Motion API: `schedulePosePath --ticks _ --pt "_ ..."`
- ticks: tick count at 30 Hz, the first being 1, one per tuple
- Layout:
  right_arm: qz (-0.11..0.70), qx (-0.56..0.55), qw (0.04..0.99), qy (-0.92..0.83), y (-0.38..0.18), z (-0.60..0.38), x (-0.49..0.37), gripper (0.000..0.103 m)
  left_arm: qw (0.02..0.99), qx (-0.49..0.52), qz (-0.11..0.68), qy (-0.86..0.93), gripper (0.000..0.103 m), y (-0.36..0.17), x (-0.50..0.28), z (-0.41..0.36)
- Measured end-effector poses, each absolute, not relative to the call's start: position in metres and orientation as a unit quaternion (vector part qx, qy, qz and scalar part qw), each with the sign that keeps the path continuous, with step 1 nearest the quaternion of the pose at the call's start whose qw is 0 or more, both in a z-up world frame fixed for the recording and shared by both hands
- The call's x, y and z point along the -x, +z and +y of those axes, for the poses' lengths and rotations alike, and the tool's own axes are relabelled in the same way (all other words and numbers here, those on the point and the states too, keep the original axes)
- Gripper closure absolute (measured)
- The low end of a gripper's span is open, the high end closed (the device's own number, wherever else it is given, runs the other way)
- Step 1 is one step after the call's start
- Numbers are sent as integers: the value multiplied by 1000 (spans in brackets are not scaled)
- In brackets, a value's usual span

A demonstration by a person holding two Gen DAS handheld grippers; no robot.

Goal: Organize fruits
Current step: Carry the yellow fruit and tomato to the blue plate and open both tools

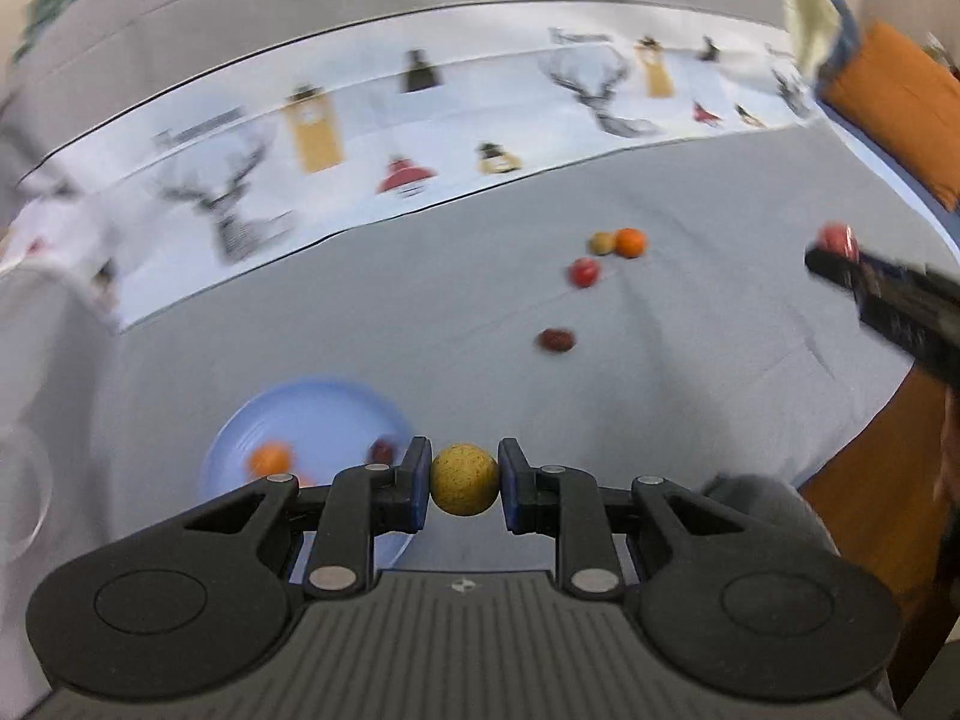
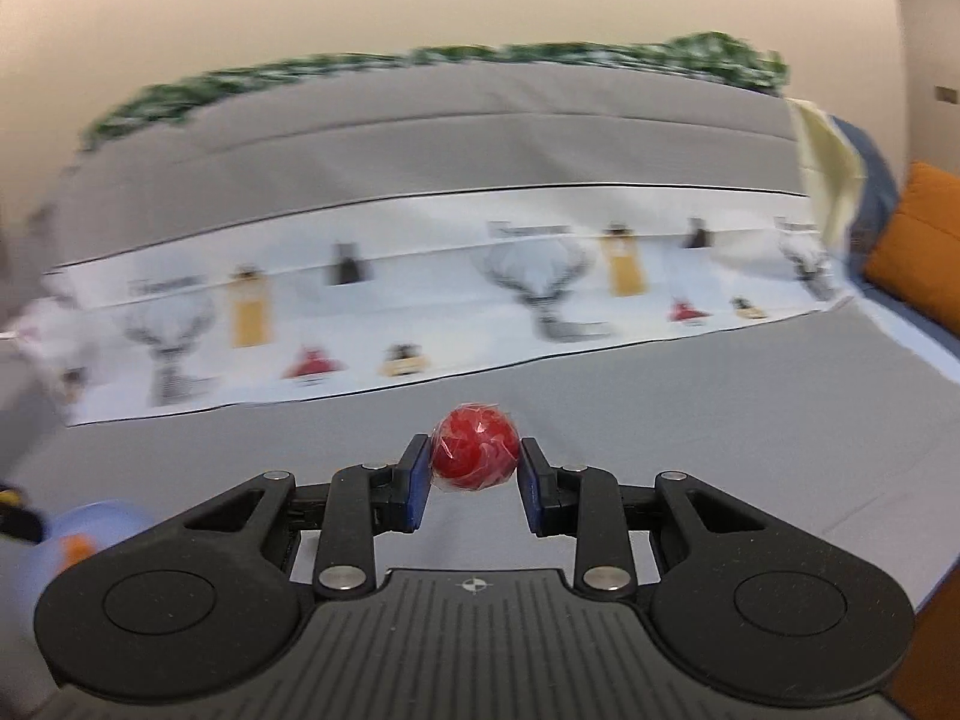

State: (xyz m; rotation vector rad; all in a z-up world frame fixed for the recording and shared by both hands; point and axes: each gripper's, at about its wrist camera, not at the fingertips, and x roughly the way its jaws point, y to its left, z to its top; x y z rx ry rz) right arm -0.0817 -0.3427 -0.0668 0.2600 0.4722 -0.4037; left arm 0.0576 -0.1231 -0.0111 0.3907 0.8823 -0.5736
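Note:
My left gripper [image 1: 465, 480] is shut on a yellow speckled fruit [image 1: 465, 487], held just right of a light blue plate [image 1: 312, 414]. The plate holds an orange fruit [image 1: 271, 459] and a dark red fruit [image 1: 383, 450]. My right gripper [image 2: 474, 465] is shut on a red fruit in clear wrap [image 2: 474, 447], above the grey cloth. It also shows at the right edge of the left wrist view [image 1: 840, 255]. On the cloth lie a tan fruit [image 1: 601, 243], an orange fruit [image 1: 630, 242], a red fruit [image 1: 583, 272] and a dark red fruit [image 1: 556, 340].
A white printed cloth strip with deer [image 1: 360, 138] lies across the far side of the grey cloth. An orange cushion [image 1: 894, 102] sits at the far right. The wooden table edge [image 1: 864, 492] shows at the lower right. The plate appears at the right wrist view's lower left [image 2: 90, 525].

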Motion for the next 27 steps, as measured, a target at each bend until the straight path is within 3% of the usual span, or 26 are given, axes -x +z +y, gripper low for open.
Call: schedulePosePath --ticks 11,27 --pt "246 -109 962 -51 -23 -164 139 71 870 -145 415 -221 77 11 23 11" --pt "259 -42 965 23 0 -70 144 71 890 -78 413 -178 77 18 57 96"
